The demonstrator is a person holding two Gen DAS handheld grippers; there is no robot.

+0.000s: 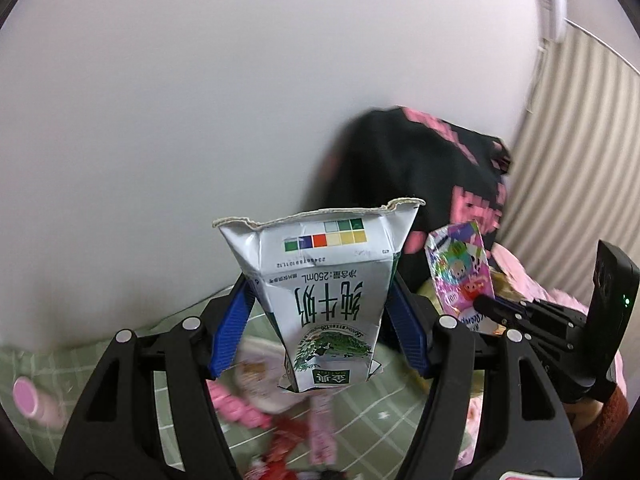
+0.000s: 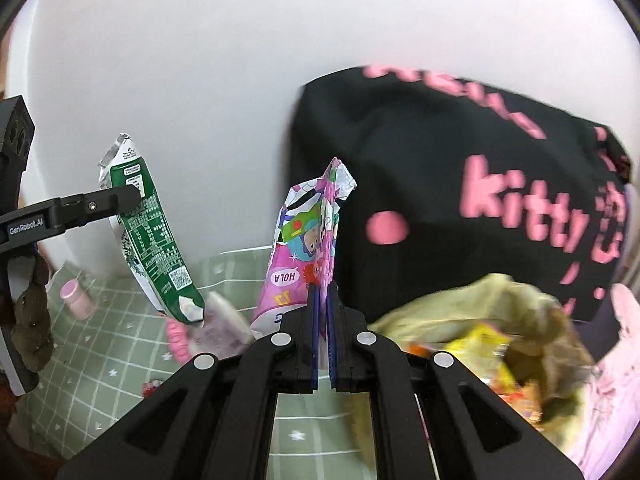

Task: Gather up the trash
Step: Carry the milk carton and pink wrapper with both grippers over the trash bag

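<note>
While the left gripper [image 1: 320, 312] clamps a creased milk carton [image 1: 324, 300], the right gripper [image 2: 322, 332] pinches a glossy pink wrapper [image 2: 304, 240]

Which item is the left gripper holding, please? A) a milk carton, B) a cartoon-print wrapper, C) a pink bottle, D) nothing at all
A: the blue pads of the left gripper press both sides of the flattened milk carton, while the wrapper sits in the right gripper.
</note>
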